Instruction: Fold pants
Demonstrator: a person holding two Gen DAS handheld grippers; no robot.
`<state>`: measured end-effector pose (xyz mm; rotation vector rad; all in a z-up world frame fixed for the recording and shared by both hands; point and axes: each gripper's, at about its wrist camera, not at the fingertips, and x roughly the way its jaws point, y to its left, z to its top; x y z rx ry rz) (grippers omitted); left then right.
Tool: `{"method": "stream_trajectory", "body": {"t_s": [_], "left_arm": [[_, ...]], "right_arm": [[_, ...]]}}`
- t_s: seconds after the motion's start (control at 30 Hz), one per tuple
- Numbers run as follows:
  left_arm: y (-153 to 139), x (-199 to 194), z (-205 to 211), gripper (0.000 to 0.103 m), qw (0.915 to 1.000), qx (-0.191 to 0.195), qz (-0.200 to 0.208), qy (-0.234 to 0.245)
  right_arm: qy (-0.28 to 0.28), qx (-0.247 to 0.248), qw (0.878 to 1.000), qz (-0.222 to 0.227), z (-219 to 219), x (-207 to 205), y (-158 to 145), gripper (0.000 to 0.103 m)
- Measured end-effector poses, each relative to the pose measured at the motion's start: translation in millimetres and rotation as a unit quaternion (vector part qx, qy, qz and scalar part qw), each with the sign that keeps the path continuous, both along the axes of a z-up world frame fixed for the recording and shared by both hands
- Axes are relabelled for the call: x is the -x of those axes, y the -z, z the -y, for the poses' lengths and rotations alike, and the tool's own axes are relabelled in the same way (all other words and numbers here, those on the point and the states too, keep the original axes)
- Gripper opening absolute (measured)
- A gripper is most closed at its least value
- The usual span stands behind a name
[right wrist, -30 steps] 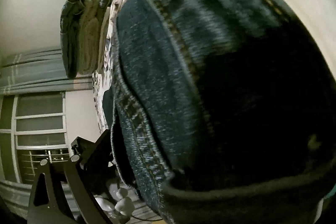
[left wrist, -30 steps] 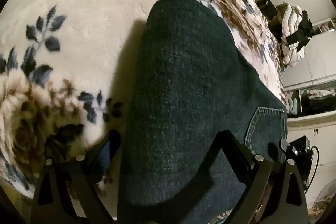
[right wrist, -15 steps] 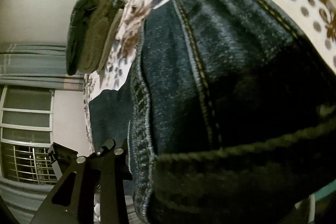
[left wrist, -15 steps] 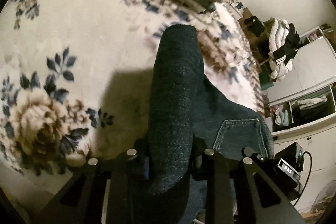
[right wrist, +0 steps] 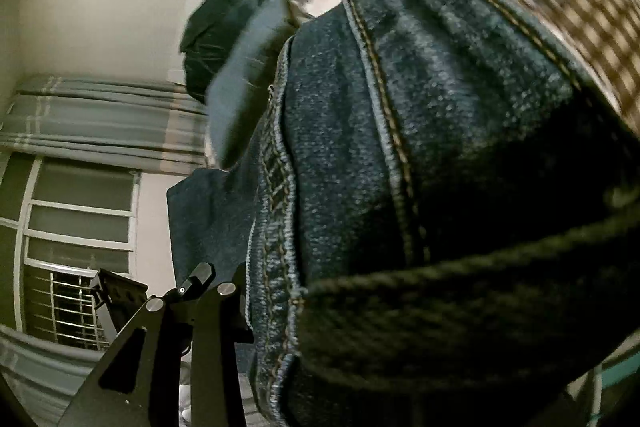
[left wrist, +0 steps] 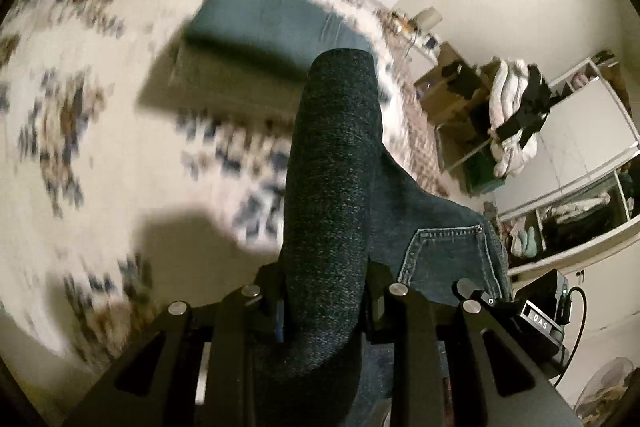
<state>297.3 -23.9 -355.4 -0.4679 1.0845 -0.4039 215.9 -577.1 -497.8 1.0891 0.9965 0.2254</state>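
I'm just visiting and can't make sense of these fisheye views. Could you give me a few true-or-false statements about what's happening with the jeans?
1. The left gripper is clamped on a fold of the dark jeans. True.
2. The jeans are light pink. False: dark blue denim.
3. The bedspread has a floral print. True.
4. A stitched pocket shows beside the left gripper. True.
5. The right gripper hangs clear of any cloth. False: denim fills its view against the fingers.

Left gripper (left wrist: 324, 301) jaws are clamped; right gripper's (right wrist: 256, 307) jaws look clamped.
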Motion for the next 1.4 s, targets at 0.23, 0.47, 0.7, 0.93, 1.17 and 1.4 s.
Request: {"method": "stream_trajectory", "body": {"t_s": [0.23,0.47,0.7,0.93,1.17,1.4], "left_arm": [[-57.1,-136.5,-22.5,0.023,0.9991,0.010,0.040,-0.009],[-36.3,-263.8,-53.9,0.023,0.9990,0.010,0.034,-0.027],[46.4,-337.2,-88.7,0.025,0.9989,0.007,-0.033,-0.034],[51.0,-328.4,-103.7,0.050,0.9979,0.003,-0.057,-0.030],[41.3,-304.4,-106.0,0.055,0.9978,-0.039,-0.038,-0.039],[68.7,-320.1,-106.2,0.075,0.9935,-0.090,-0.043,-0.054]], "right_arm": [[0.008,0.001,0.999,0.043,-13.0,-139.0,-64.7,0.043],[0.005,-0.013,0.999,0.046,-33.6,-291.6,-60.9,0.043],[-0.026,0.009,1.000,0.013,-56.2,-381.4,-0.5,0.043],[-0.025,-0.015,0.999,-0.043,-43.8,-375.7,26.7,0.060],[0.005,0.003,0.998,-0.069,-24.9,-350.7,14.7,0.063],[0.038,0.072,0.993,-0.086,-22.7,-349.4,5.1,0.063]]}}
